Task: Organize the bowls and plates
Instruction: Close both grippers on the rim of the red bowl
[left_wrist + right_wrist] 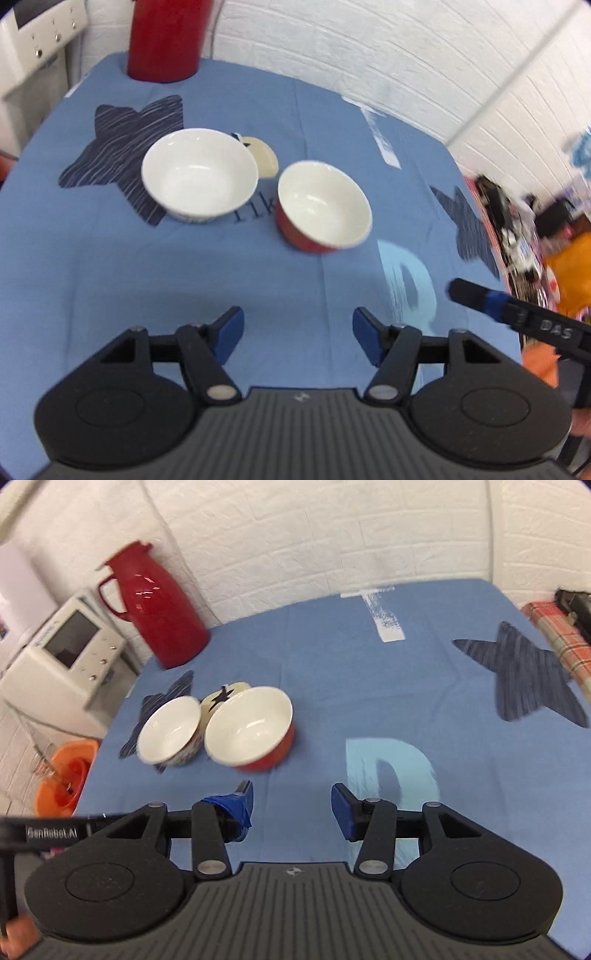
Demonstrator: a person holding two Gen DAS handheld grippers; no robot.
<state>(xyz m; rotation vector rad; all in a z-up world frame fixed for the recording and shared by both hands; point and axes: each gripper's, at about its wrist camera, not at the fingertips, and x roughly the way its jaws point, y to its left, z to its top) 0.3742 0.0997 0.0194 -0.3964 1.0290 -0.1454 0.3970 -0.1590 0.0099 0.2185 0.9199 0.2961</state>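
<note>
Two bowls stand side by side on a blue tablecloth. The larger white bowl with a patterned outside sits on the left, also in the right wrist view. The red bowl with a white inside sits to its right. Both are empty and upright. My left gripper is open, nearer than the bowls, holding nothing. My right gripper is open too, just short of the red bowl, empty. One of its fingers pokes in from the right in the left wrist view.
A tall red thermos jug stands at the table's far left corner by the white brick wall. A white appliance and an orange bucket sit left of the table. A plaid cloth lies off the right edge.
</note>
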